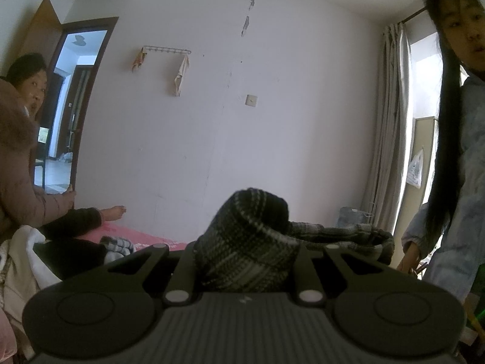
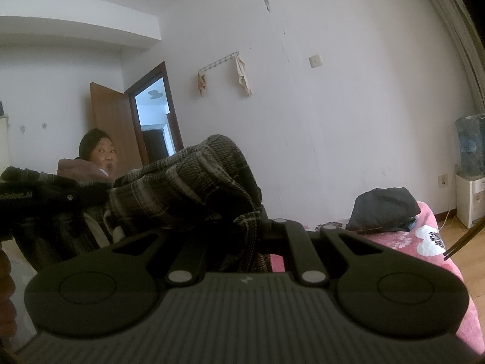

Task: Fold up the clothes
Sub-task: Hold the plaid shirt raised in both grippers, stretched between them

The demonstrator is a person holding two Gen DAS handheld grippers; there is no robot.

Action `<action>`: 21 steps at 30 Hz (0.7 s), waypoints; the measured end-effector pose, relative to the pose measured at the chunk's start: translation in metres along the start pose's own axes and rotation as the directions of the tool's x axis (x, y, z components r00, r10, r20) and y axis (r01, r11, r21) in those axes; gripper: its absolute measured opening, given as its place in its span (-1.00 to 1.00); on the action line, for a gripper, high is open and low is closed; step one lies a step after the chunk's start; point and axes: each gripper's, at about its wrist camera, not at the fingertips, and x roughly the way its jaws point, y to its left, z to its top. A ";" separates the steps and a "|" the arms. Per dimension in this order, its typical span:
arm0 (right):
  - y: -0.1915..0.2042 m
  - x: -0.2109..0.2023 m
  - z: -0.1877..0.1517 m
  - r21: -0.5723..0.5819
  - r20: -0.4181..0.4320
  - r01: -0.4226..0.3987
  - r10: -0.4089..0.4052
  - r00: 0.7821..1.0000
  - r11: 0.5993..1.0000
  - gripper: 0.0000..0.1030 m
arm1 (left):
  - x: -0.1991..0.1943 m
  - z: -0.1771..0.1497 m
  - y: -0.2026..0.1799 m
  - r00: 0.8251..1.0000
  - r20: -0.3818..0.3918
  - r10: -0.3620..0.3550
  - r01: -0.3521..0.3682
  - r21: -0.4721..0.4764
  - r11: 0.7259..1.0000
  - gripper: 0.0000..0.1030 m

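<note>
We see the pink floral bed cover below, w/ a dark folded bundle of clothing lying near its far end.

The dark plaid woven garment is up in the air, stretched between both grippers, not laid on the bed. In the right wrist view it runs off leftward toward the other gripper.

Left gripper: fingers clamped on a thick bunched wad of the plaid cloth. Right gripper: fingers nearly together, pinching an edge of the same cloth (fabric hides the tips in both views).

Risks, as we judge them:
- The wad in the left grip is bulky, so the hold may catch only outer layers; a pull could let it slip out.
- The cloth is bunched, not flat, so a fold from here would likely come out skewed.
- Two bystanders are close by: a seated person in a brown padded jacket and a standing person in a pale blue top; a wide swing could hit them.
</note>
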 end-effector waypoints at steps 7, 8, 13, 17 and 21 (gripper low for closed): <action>0.000 -0.001 0.000 0.004 0.000 -0.001 0.001 1.000 1.000 -0.87 | 0.001 0.002 -0.002 1.000 -0.002 0.001 -0.001 0.000 1.000 -0.68; 0.000 -0.002 0.000 0.004 0.002 -0.001 0.001 1.000 1.000 -0.87 | 0.001 0.002 -0.002 1.000 0.000 0.001 -0.001 0.002 1.000 -0.68; -0.001 -0.003 0.000 0.003 0.005 0.000 0.000 1.000 1.000 -0.87 | 0.001 0.002 -0.003 1.000 -0.004 0.002 -0.002 0.005 1.000 -0.68; -0.001 -0.002 -0.002 0.009 0.000 -0.001 0.001 1.000 1.000 -0.87 | 0.004 0.002 -0.003 1.000 -0.010 0.010 -0.010 0.004 1.000 -0.68; -0.003 0.000 -0.002 0.012 -0.005 0.000 0.000 1.000 1.000 -0.87 | 0.006 0.002 -0.004 1.000 -0.011 0.011 -0.011 0.005 1.000 -0.68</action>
